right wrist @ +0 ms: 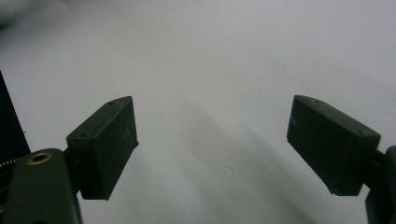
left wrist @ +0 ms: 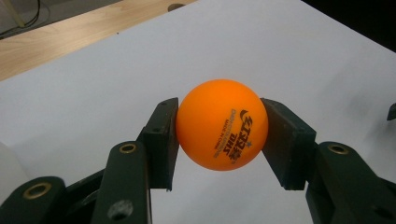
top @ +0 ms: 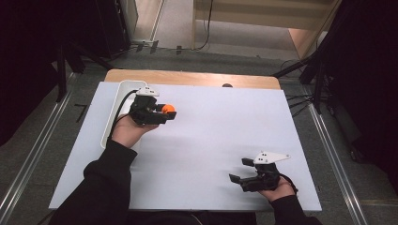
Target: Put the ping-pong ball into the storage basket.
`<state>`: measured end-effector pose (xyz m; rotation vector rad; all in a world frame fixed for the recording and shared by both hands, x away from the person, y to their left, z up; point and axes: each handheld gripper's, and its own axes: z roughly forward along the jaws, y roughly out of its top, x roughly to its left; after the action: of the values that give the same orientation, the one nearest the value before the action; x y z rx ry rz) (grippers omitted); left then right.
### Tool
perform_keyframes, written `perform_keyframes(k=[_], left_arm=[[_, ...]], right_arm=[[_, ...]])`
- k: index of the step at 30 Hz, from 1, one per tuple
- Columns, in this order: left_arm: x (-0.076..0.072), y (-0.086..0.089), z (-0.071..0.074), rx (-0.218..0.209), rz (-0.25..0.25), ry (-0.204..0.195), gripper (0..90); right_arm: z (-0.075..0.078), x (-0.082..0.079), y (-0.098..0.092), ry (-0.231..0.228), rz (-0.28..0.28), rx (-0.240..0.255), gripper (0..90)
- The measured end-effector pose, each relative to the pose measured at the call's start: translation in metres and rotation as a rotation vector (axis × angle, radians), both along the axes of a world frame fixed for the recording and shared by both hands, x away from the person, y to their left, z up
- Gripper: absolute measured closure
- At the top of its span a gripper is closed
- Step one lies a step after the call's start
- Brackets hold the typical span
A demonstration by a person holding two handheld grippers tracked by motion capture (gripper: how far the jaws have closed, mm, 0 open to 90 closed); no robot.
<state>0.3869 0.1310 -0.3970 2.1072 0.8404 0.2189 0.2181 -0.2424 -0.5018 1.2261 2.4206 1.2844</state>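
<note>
An orange table-tennis ball [left wrist: 221, 124] with dark print is clamped between the two black pads [left wrist: 161, 140] of my left gripper [left wrist: 219, 140], which is shut on it and holds it above the white sheet. From the high view the ball [top: 168, 108] shows at the tip of the left gripper [top: 165, 113], near the sheet's far left. My right gripper [top: 239, 170] rests low at the near right, jaws wide apart. Between the right gripper's pads [right wrist: 105, 144] there is only bare white surface.
A white tray [top: 117, 96] lies along the left edge of the white sheet [top: 211, 136], just beside the left hand. A strip of wooden tabletop [top: 197, 78] shows past the sheet's far edge. Dark stands and cables stand around the table.
</note>
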Motion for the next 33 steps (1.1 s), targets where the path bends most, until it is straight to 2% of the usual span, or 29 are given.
perform_keyframes(k=[17, 24, 33], left_arm=[[0.008, 0.014, 0.002, 0.013, 0.046, -0.001, 50.1], [0.009, 0.019, 0.003, 0.0, 0.064, -0.003, 50.1], [0.013, 0.029, 0.006, 0.005, 0.088, -0.005, 50.1]], right_arm=[[0.0, 0.0, -0.001, 0.001, -0.004, 0.003, 14.6], [0.0, 0.0, -0.001, 0.002, -0.006, 0.004, 14.6], [0.0, 0.0, -0.001, 0.003, -0.006, 0.003, 14.6]])
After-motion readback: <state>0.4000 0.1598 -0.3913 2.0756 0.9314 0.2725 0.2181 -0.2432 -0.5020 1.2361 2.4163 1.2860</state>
